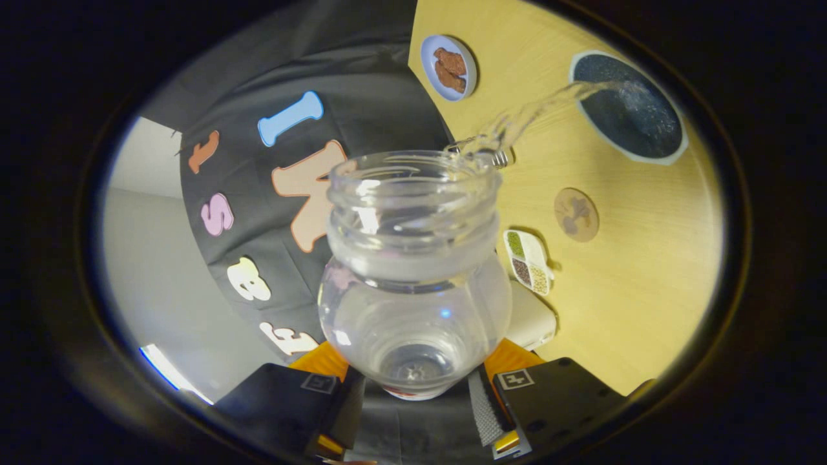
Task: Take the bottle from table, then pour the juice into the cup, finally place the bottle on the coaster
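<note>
My gripper [413,381] is shut on a clear plastic bottle [413,284], which is tipped on its side with its open mouth pointing away from the fingers. A clear stream of liquid [536,113] runs from the bottle's rim into a dark cup [630,110] with a pale rim, standing on the wooden table [646,271]. The view is rolled, so the table stands upright beside the bottle. A round brown coaster [576,214] lies on the table between the cup and the bottle. Both fingers [555,387] press on the bottle's base.
A small blue plate [448,67] with brown food lies on the table beyond the bottle's mouth. A white divided dish [528,261] of grains sits close to the bottle's neck, with a white object [531,320] beside it. The black cloth wall hangs behind the bottle.
</note>
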A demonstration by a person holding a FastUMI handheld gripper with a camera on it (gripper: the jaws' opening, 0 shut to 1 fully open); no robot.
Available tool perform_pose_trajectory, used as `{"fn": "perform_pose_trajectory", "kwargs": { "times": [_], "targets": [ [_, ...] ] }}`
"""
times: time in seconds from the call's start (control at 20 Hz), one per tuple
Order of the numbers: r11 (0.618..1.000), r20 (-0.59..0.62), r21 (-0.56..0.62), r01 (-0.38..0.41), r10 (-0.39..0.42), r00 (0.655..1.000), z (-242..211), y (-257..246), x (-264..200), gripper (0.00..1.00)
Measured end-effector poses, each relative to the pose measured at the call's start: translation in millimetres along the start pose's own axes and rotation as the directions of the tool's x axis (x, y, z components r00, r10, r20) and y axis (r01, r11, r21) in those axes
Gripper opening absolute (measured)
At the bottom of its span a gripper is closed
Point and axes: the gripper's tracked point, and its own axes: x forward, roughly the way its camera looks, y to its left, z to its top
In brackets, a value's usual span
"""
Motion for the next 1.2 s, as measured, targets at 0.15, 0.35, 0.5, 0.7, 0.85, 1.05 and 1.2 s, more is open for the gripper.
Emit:
{"fn": "perform_pose_trajectory", "kwargs": {
  "times": [0.15,0.35,0.5,0.7,0.85,1.05,1.2],
  "targets": [
    [1.000,0.009,0.015,-0.004,0.004,1.000,1,1,1,0.74],
    [0.999,0.023,0.046,-0.010,0.009,1.000,4,2,5,0.74],
    [0.997,0.038,0.075,-0.014,0.011,0.999,7,3,10,0.74],
    [0.993,0.058,0.114,-0.022,0.015,0.998,13,9,9,0.74],
    [0.990,0.066,0.136,-0.027,0.018,0.998,17,12,10,0.74],
    [0.984,0.084,0.175,-0.044,0.029,0.996,19,15,8,0.74],
    [0.978,0.093,0.202,-0.050,0.032,0.995,20,18,9,0.74]
  ]
}}
